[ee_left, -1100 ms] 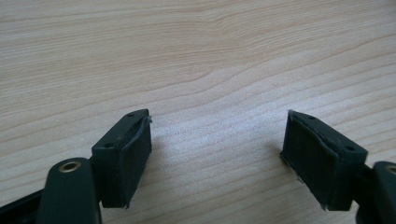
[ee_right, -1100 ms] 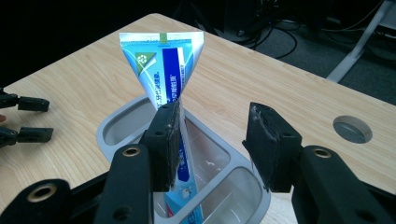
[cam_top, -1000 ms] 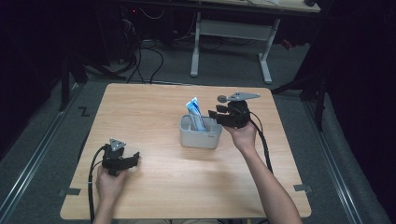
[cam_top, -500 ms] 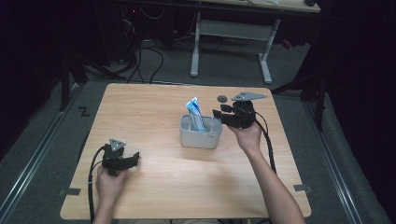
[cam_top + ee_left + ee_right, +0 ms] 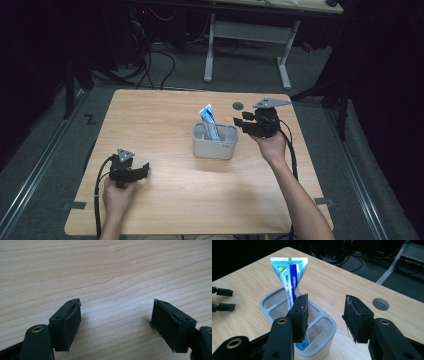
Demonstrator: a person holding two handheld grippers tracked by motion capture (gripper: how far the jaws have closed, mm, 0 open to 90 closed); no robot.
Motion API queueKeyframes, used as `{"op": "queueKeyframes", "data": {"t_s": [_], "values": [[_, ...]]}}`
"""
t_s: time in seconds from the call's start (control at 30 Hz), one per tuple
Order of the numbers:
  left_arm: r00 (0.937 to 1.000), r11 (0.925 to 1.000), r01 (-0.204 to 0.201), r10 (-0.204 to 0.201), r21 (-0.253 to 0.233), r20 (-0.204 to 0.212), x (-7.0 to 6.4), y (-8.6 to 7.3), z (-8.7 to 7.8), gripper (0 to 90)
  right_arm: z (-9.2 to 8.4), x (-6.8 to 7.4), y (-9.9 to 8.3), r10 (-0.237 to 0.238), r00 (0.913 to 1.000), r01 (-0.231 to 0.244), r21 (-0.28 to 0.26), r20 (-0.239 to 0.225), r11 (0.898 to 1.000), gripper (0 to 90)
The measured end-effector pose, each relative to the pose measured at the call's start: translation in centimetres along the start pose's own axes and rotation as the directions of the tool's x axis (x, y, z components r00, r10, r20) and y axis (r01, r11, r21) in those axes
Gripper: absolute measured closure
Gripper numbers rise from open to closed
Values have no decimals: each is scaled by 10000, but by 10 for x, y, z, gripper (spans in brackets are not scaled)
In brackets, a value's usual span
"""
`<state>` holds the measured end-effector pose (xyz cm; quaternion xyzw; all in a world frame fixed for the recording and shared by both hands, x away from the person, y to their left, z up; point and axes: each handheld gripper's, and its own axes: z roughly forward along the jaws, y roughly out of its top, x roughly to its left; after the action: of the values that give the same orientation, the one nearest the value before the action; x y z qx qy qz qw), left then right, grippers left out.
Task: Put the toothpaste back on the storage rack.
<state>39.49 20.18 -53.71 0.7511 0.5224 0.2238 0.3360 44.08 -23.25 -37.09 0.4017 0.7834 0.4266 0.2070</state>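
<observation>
A grey compartmented holder (image 5: 222,148) stands near the table's middle, and a blue and white toothpaste tube (image 5: 210,120) rises upright from it. My right gripper (image 5: 241,122) hovers just right of the holder, jaws open and pointing at it, with nothing between them. In the right gripper view the tube (image 5: 290,277) sits in a compartment of the holder (image 5: 268,300), beyond the open right gripper (image 5: 325,315). My left gripper (image 5: 145,169) rests low at the front left, open. The left gripper view shows the left gripper (image 5: 116,325) over bare wood.
The wooden table (image 5: 165,120) has a round grey cable hole (image 5: 238,105) behind the right gripper, also seen as the hole (image 5: 380,304). Desk legs and cables (image 5: 160,60) lie on the floor beyond the far edge. The left gripper's jaws (image 5: 222,300) show far off.
My right gripper has drawn back to the right, a little away from the holder. The left gripper and the toothpaste tube have stayed where they were.
</observation>
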Motion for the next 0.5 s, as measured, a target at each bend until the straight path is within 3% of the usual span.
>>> {"op": "queueKeyframes", "data": {"t_s": [0.5], "values": [[10000,10000,2,-2,1,-4,0,0,0,243,-18,-5,-3,88,9998,-85,-203,169,9998,541]]}}
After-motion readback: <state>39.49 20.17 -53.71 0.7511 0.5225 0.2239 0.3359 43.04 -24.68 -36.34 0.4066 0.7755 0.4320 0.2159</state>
